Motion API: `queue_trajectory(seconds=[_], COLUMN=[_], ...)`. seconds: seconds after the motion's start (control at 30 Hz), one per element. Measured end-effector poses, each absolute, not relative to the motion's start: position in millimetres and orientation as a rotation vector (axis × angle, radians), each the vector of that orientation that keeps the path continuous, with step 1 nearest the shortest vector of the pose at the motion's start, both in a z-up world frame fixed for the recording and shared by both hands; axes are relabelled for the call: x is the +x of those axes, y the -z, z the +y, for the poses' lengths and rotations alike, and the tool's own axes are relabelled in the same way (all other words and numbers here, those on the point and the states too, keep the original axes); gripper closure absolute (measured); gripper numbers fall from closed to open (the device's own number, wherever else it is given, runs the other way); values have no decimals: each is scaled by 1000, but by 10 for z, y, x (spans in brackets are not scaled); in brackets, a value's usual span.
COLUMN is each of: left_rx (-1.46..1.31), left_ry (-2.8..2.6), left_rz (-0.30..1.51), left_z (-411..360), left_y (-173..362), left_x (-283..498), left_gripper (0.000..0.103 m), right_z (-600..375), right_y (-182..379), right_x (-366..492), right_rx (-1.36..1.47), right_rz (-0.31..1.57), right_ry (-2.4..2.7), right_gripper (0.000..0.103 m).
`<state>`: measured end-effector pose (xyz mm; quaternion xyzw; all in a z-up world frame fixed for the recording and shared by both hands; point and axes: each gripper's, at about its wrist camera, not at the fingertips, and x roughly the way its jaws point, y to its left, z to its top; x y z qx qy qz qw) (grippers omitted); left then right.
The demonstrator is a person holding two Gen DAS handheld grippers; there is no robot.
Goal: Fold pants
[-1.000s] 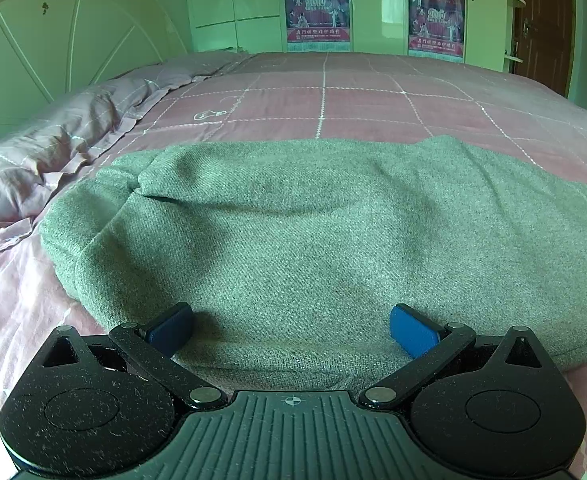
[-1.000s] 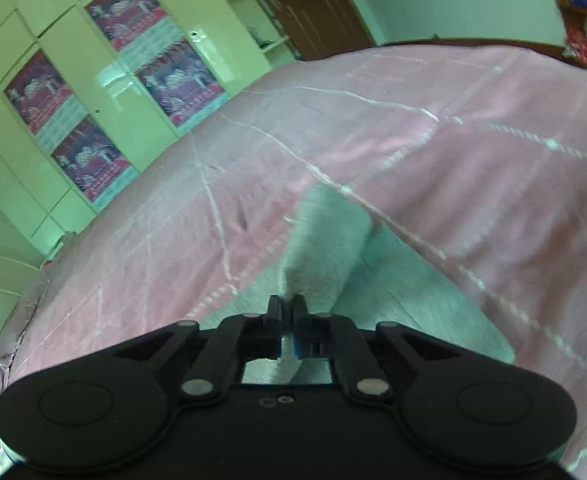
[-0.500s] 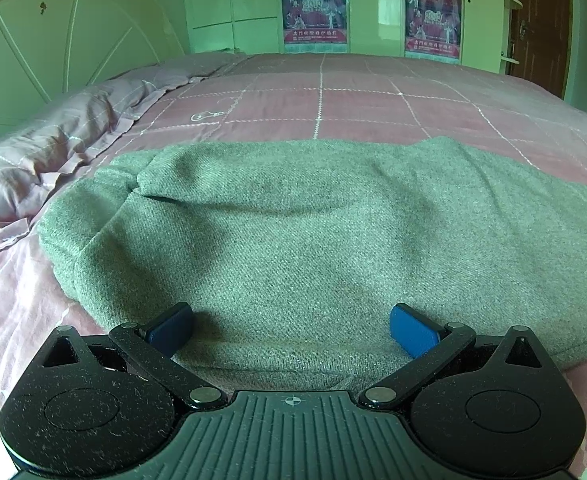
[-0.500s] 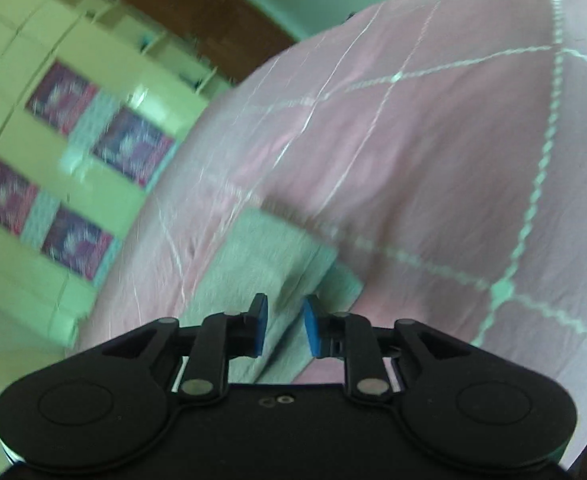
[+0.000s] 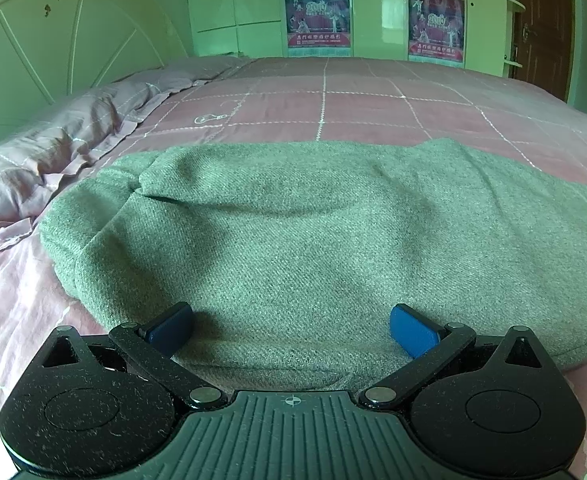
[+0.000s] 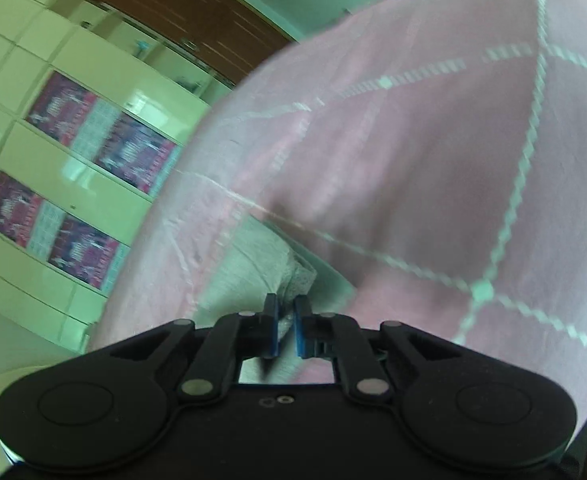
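Grey-green woollen pants [image 5: 313, 232] lie spread across the pink checked bed [image 5: 373, 100]. My left gripper [image 5: 289, 320] rests at their near edge, open wide, with one blue pad [image 5: 173, 322] on each side of a broad stretch of cloth. In the right wrist view a narrow end of the pants [image 6: 253, 264] lies on the bedspread [image 6: 413, 160]. My right gripper [image 6: 286, 308] is tilted over it and its jaws are closing, with a bunched fold of the cloth pinched between the blue pads. That view is blurred.
A pink pillow [image 5: 33, 172] lies at the left against a pale headboard [image 5: 53, 48]. Beyond the bed stands a wardrobe [image 5: 373, 8] with posters, and a brown door [image 5: 541, 28] is at the right. Bare bedspread stretches behind the pants.
My right gripper rolled and dropped toward the bed, opened and let the raised pant end down, then closed again on its edge. The left gripper and the cloth near it stayed put.
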<state>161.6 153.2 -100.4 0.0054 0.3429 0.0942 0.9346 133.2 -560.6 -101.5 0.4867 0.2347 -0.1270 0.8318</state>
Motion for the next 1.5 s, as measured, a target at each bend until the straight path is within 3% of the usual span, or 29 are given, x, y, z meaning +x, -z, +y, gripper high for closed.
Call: queue_trajectory(seconds=[0.03, 0.1, 0.17, 0.37, 0.47, 0.5, 0.73, 0.9, 1.13, 1.37, 1.43, 1.5], left_rx=[10, 10, 11, 11, 8, 12, 23, 31, 28, 25, 25, 25], left_ry=[-191, -186, -186, -194, -187, -181, -136, -116, -116, -115, -117, -116], left_rz=[704, 709, 709, 697, 707, 708, 729, 726, 723, 727, 726, 726], left_z=[1533, 1539, 1538, 1525, 1543, 1548, 1615, 1640, 1656, 1653, 1650, 1651], left_y=[1003, 996, 998, 1019, 1004, 997, 967, 981, 1002, 997, 999, 1001], left_x=[1615, 1617, 1620, 1607, 1620, 1626, 1652, 1641, 1652, 1650, 1648, 1650], left_gripper=[0, 0, 0, 0, 0, 0, 0, 0, 0, 0, 0, 0], right_z=[-5621, -5607, -5606, -5466, -5442, -5432, -5225, -5657, -5631, -5667, -5680, -5633], right_y=[1070, 1018, 996, 1158, 1196, 1210, 417, 1210, 1050, 1135, 1145, 994], right_x=[1304, 1134, 1022, 1265, 1387, 1396, 1296, 1391, 830, 1136, 1251, 1179], right_rx=[1071, 1070, 1089, 1081, 1077, 1087, 705, 929, 1038, 1141, 1131, 1071], right_rz=[498, 412, 361, 516, 497, 494, 344, 527, 334, 372, 417, 366], right_ry=[259, 287, 284, 217, 239, 238, 168, 233, 305, 227, 232, 222], right_gripper=[98, 85, 85, 89, 90, 102, 103, 103, 94, 90, 100, 102])
